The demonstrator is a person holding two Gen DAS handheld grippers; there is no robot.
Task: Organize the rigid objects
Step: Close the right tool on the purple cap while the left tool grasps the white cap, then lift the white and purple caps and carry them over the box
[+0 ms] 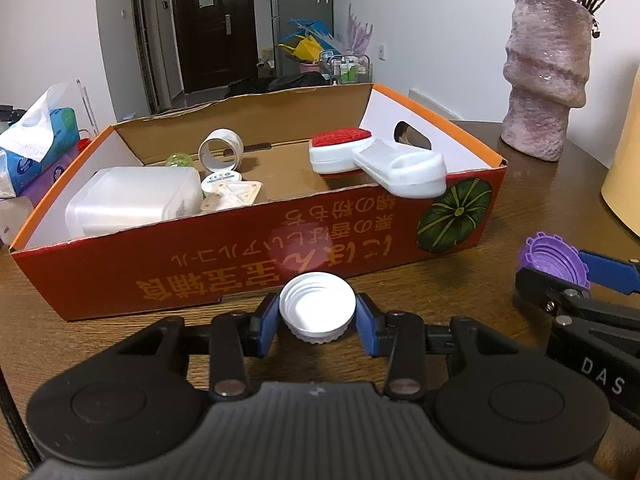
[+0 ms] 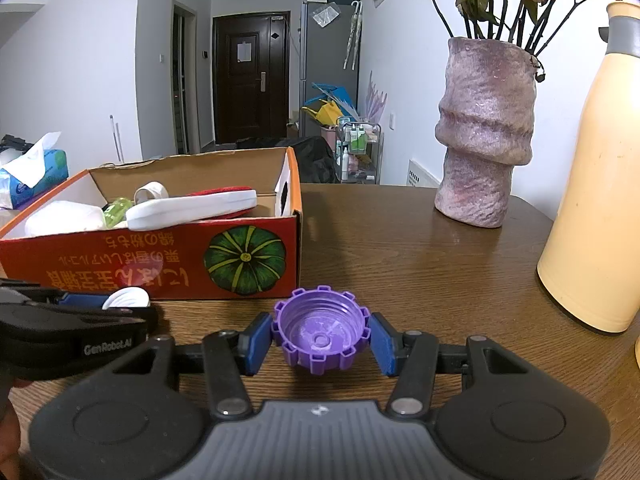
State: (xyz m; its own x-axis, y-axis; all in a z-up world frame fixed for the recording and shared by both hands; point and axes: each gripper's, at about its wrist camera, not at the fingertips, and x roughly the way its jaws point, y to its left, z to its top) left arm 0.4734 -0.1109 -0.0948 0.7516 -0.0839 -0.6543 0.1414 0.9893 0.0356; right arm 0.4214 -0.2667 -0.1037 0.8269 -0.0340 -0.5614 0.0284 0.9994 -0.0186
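- Step in hand: both grippers are loaded in front of the cardboard box [image 1: 248, 248], and I judge the caps are about to be carried in.
- The left gripper [image 1: 317, 318] has its blue fingers [image 1: 267, 322] pinching a white screw cap [image 1: 317, 306] by its ribbed sides, open side up, just off the box's near wall and low over the counter [image 1: 520, 204].
- The right gripper [image 2: 321, 338] has its fingers [image 2: 256, 340] clamped on a purple notched cap [image 2: 321, 334], also open side up, near the box's right front corner (the one printed with a green pumpkin).
- Next move, as I read it: lift each cap above the near wall, reach over it and let go over a bare patch of the box floor; the middle looks freest.
- In the box: a frosted plastic container [image 1: 132, 200] at the left, a white ring [image 1: 221, 150] on edge behind it, a small round white disc [image 1: 221, 181], a cream square fitting [image 1: 232, 196], something green and clear, and a white brush with a red pad [image 1: 376, 160] whose handle overhangs the near wall.
- A tissue pack, a pink vase and a cream flask stand outside the box.
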